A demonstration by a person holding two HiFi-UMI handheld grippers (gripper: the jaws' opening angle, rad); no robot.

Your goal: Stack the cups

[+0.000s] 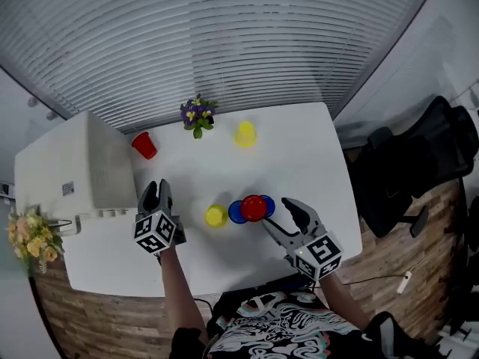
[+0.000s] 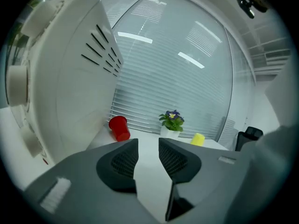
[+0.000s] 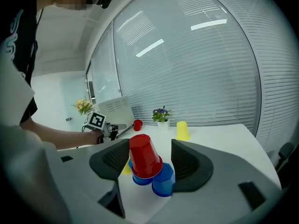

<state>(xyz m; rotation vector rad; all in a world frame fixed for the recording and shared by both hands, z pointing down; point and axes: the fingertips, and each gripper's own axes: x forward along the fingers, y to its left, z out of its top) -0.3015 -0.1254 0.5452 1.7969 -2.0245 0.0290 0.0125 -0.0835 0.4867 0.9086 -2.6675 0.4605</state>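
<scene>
Right hand-held gripper [image 3: 149,147] wide open, red cup [image 3: 143,158] between jaws

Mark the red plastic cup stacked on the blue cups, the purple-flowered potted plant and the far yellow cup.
Stacked red plastic cup [image 3: 145,157]: right gripper view, side wall.
Purple-flowered potted plant [image 1: 196,112]: head view, blossoms.
Far yellow cup [image 1: 245,134]: head view, middle.

My left tongs [image 1: 156,191] are over the white table [image 1: 299,155], next to a big white box [image 1: 75,170]. My right tongs [image 1: 290,206] are just beside a red cup [image 1: 254,207] sitting on two blue cups [image 1: 236,213]. A yellow cup [image 1: 215,215] is close to them. At the back stand a second red cup [image 1: 144,145], a second yellow cup [image 1: 245,134] and a small flower pot [image 1: 197,116]
</scene>
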